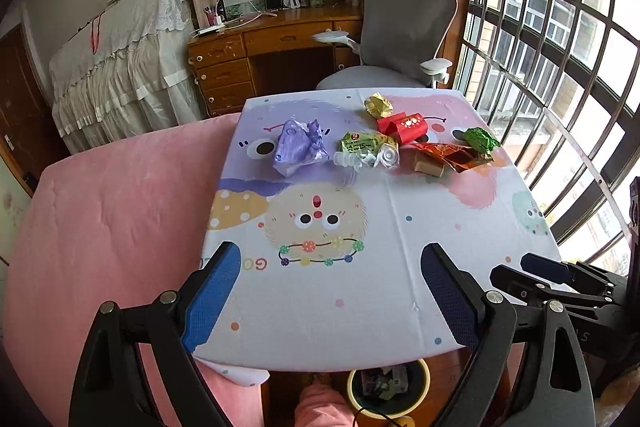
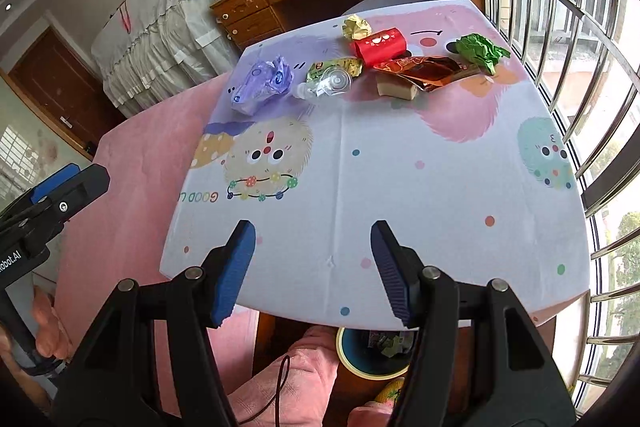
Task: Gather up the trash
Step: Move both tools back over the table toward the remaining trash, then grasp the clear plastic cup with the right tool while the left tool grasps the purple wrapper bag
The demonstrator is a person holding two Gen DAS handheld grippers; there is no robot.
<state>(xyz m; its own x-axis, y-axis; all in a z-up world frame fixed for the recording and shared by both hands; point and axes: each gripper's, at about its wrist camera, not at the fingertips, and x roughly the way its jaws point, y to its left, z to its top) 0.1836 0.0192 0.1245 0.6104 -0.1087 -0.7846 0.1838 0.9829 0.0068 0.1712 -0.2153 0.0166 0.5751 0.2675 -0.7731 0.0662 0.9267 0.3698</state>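
Right tool (image 2: 312,267) open above table (image 2: 400,211) edge; trash row at far side; bin (image 2: 360,359) below, contents unclear.

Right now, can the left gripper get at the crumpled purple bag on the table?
Probably yes: the left gripper is open, and only bare tablecloth lies between it and the purple bag.

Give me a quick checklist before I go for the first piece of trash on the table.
1. Left tool open and empty: ok.
2. Right tool open and empty: ok.
3. Trash in view at the table's far side, from the purple wrapper to the green wrapper: ok.
4. Bin below the table's near edge: ok; room left inside: cannot tell.
5. Path across the tablecloth to the trash clear: ok.
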